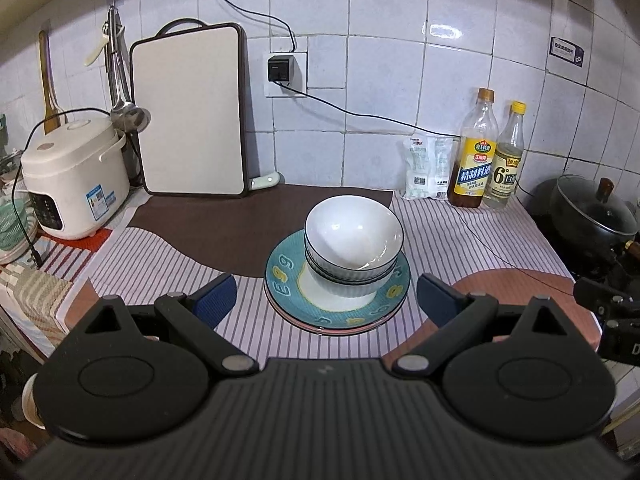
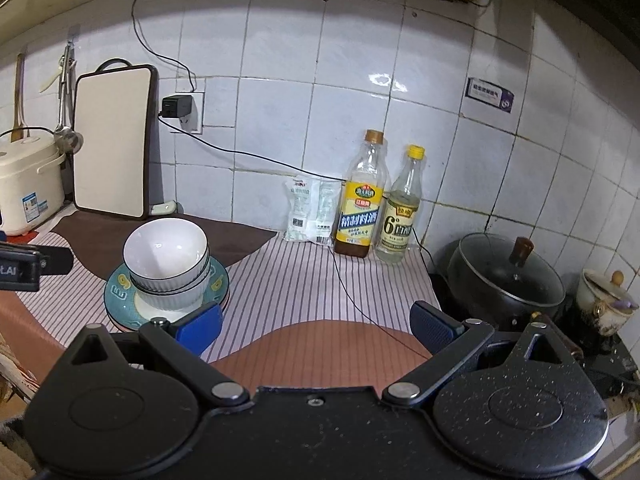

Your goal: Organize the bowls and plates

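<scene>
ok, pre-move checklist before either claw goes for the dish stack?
1. Left claw open, empty: ok.
2. Right claw open, empty: ok.
3. Top bowl seated level in lower bowl: not ok, tilted.
4. Bowls sit on teal plate: ok.
5. Pink plate under teal one, aligned: ok.
6. Black cable clear of the stack: ok; it crosses the striped mat near the right claw.

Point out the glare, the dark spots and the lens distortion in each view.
Left wrist view: glare on a wall tile and inside the top bowl; corners darken, and the cutting board edges bow. Right wrist view: a similar tile highlight; the pot corner is dim; grout lines curve strongly toward the edges.
</scene>
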Available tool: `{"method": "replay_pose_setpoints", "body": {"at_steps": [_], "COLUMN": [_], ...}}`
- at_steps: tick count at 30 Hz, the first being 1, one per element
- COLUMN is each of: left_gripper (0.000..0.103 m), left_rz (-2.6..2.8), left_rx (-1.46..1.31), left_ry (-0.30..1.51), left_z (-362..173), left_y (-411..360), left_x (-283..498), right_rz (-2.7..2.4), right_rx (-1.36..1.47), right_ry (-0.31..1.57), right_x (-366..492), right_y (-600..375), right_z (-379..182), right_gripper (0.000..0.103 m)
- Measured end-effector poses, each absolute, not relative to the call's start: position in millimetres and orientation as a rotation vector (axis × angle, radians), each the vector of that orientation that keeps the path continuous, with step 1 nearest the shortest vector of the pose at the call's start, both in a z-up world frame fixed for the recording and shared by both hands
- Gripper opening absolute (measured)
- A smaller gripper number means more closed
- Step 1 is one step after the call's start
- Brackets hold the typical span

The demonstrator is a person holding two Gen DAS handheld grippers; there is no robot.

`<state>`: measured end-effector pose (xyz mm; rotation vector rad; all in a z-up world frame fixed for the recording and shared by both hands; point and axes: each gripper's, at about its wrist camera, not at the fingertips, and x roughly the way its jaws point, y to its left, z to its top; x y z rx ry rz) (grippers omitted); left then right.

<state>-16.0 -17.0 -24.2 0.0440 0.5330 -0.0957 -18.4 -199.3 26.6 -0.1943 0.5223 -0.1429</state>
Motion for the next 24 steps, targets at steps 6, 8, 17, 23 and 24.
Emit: {"method": "replay_pose_setpoints", "body": {"at_steps": [6, 8, 17, 23, 24], "left_gripper": [0.098, 0.098, 0.098, 0.098, 0.098], "left_rz": [-0.099, -0.100, -0.101, -0.110, -0.111], "left_rx": [0.032, 0.037, 0.028, 0.041, 0.041], "left_ry": [0.539, 0.537, 0.539, 0.534, 0.534], "left_z": [-25.5, -25.5, -25.0, -25.6, -25.7], "left_y": [-14.6, -15.0, -14.8, -16.4, -16.5], "left_x": [-15.0, -15.5, -16.0, -17.3, -17.5], "right_rz": [-0.151, -0.150, -0.147, -0.147, -0.148], "right_rx": [-0.187, -0.187, -0.189, -0.190, -0.191], "right_ry": [0.531, 0.534, 0.539, 0.537, 0.537], "right_x": [-18.3, -18.0, -17.3, -17.8, -17.8], "right_y": [-200.3, -200.5, -202.5, -204.2, -204.4], "right_z": [24.5, 24.0, 23.3, 23.0, 22.9], "right_gripper": [0.102, 0.102, 0.102, 0.102, 0.102]}}
